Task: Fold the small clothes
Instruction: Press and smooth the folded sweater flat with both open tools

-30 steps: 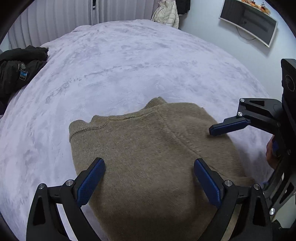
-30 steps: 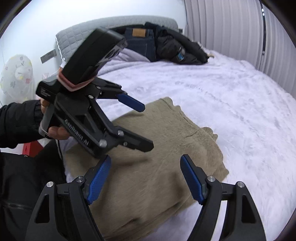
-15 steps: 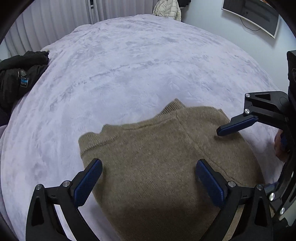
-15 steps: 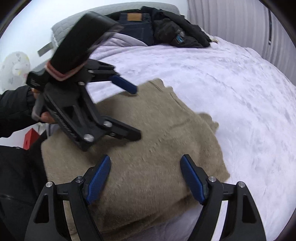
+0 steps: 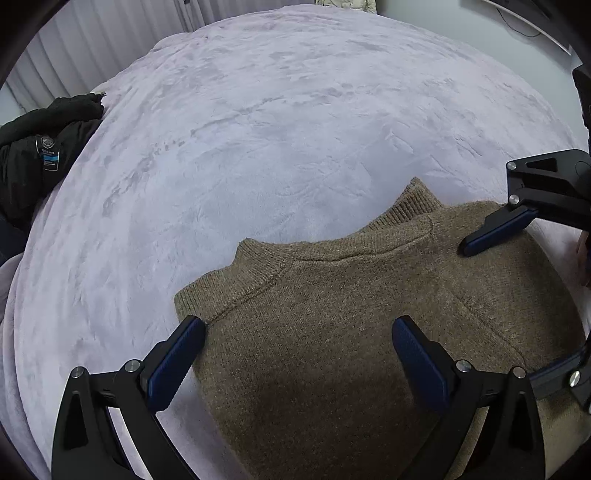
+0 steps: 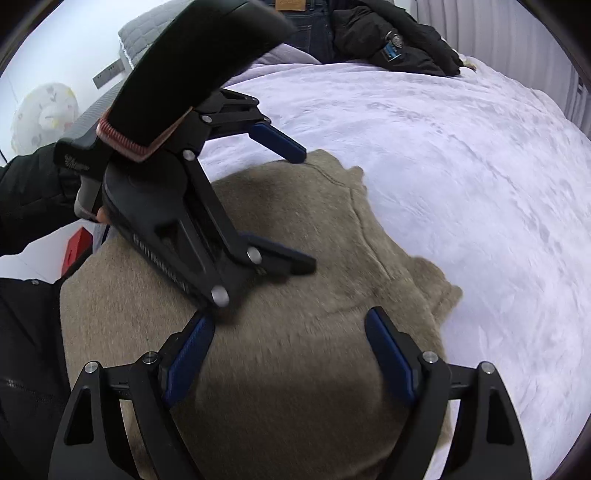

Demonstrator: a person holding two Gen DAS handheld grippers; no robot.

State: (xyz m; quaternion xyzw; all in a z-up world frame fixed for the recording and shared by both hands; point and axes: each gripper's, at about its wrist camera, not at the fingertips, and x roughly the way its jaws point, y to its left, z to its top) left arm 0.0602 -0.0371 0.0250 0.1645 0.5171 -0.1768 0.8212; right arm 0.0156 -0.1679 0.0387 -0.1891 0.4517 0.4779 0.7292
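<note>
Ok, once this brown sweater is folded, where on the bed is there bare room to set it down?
The lilac blanket is bare beyond the sweater's collar, across to the blinds. It is also bare beside the sweater's folded edge in the right wrist view. Crowded: the black jacket and jeans at the headboard end, and the near edge where both open grippers, left and right, hover.

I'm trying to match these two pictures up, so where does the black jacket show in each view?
Left wrist view: the black jacket lies at the far left edge of the bed.
Right wrist view: it lies along the top, right of centre.
Shared landmark: the brown sweater on the lavender blanket, low in both views.
</note>
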